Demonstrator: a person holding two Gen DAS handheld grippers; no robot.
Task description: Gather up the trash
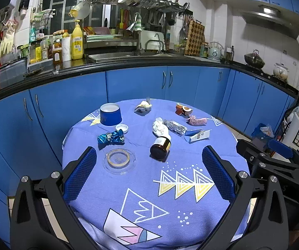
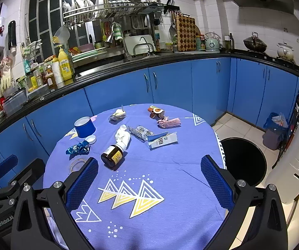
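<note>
On the round table draped in a purple cloth with white and yellow triangles (image 1: 141, 179), we see the litter spread across the far half. Nearest to us lies a brown glass bottle on its side (image 1: 160, 148), its dark base toward us and its neck touching a crumpled white tissue (image 1: 160, 127). Left of it sits a clear glass ashtray (image 1: 118, 160), and just beyond that a crumpled shiny blue foil wrapper (image 1: 111, 138) with a small white plastic cap (image 1: 121, 128) beside it. A dark blue paper cup standing upside down (image 1: 110, 114) is behind the cap. To the right we find a silvery blister pack (image 1: 175, 126), a torn blue-and-white carton (image 1: 197, 135), a pink crumpled wrapper (image 1: 197, 120) and an orange-brown squashed box (image 1: 182, 109); a pale wrapper (image 1: 142, 106) lies at the far edge.

Our left gripper (image 1: 149, 175) hangs over the near cloth with its blue-padded jaws spread wide and nothing between them. Our right gripper (image 2: 149, 181) is likewise wide apart and empty. On the tiled floor to the right of the table stands a round black bin (image 2: 244, 162), its mouth open.
</note>
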